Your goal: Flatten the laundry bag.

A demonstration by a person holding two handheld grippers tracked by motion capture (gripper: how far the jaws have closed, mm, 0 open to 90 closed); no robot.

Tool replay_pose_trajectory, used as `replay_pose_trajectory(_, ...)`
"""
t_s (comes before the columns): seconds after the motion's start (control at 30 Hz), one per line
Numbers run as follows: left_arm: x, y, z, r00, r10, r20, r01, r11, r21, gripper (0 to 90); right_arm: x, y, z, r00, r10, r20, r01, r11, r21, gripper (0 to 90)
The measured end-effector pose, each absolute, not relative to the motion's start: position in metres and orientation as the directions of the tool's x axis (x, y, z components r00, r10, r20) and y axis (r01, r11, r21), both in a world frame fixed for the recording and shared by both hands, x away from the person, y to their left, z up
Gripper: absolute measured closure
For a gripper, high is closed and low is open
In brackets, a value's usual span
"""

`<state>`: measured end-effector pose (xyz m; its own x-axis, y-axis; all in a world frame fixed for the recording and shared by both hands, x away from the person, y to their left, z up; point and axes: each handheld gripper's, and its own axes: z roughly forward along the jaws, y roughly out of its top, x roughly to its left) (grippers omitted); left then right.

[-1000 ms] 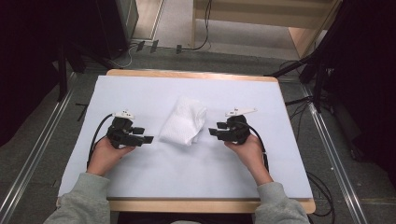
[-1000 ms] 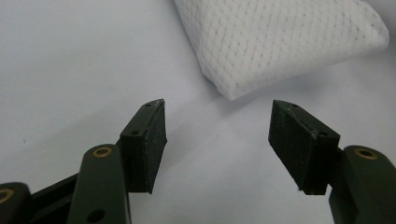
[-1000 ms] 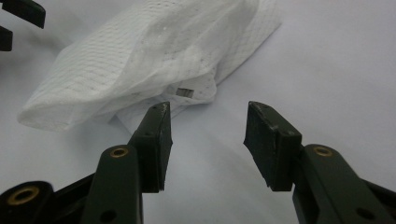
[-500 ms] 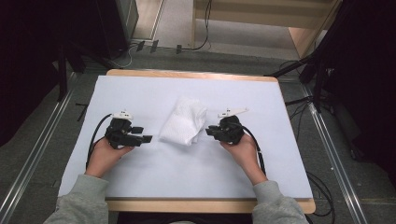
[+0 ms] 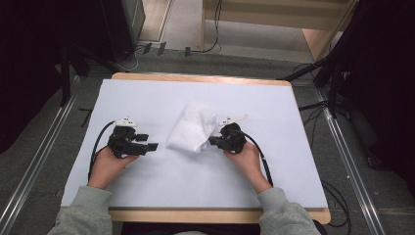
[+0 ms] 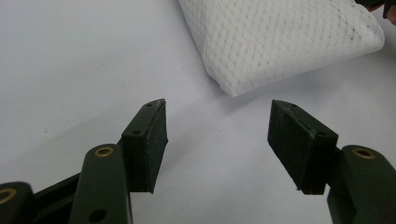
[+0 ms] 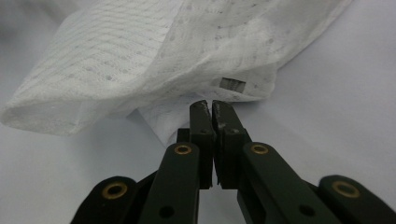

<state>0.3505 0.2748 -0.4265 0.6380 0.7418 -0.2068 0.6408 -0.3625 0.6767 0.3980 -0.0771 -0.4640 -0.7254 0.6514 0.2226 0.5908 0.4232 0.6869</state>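
Two grippers flank one folded white cloth (image 5: pixel 192 127) at the centre of the white table cover (image 5: pixel 161 93). Left gripper (image 5: pixel 152 146), at nine o'clock of the cloth and apart from it, has jaws spread wide over bare surface; the cloth's far end is cut off in its view. Cloth: quilted, diamond-textured, small grey tag (image 7: pixel 232 84). Right gripper (image 5: pixel 211 141), at four o'clock, touches the cloth's edge, jaws pressed together; whether fabric lies between them cannot be told. Open cover surrounds everything.
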Motion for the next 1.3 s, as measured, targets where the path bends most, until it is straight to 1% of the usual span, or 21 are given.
replay_pose_trajectory(0.13,0.347,0.277,-0.427,0.633,0.746,-0.207,0.644,-0.358,0.676,38.4,0.399,-0.067,-0.465,-0.734,0.641,0.225,0.591,0.438,0.677,89.9)
replay_pose_trajectory(0.33,0.342,0.281,-0.428,0.624,0.755,-0.204,0.648,-0.354,0.674,38.1,0.402,-0.059,-0.456,-0.751,0.623,0.217,0.564,0.437,0.701,90.0)
replay_pose_trajectory(0.53,0.337,0.282,-0.429,0.614,0.763,-0.201,0.649,-0.344,0.678,37.9,0.405,-0.049,-0.437,-0.774,0.603,0.192,0.518,0.430,0.739,90.0)
replay_pose_trajectory(0.7,0.333,0.286,-0.429,0.607,0.769,-0.201,0.650,-0.336,0.681,37.8,0.410,-0.041,-0.427,-0.784,0.591,0.190,0.500,0.420,0.758,90.0)
replay_pose_trajectory(1.03,0.330,0.291,-0.429,0.591,0.780,-0.207,0.658,-0.318,0.682,37.7,0.419,-0.018,-0.417,-0.810,0.557,0.185,0.473,0.433,0.767,90.0)
replay_pose_trajectory(1.07,0.329,0.291,-0.429,0.589,0.781,-0.206,0.657,-0.315,0.685,37.7,0.420,-0.013,-0.417,-0.816,0.549,0.180,0.461,0.432,0.775,90.0)
replay_pose_trajectory(1.3,0.326,0.298,-0.429,0.574,0.792,-0.208,0.662,-0.299,0.687,37.6,0.425,0.006,-0.419,-0.828,0.530,0.180,0.457,0.455,0.764,90.0)
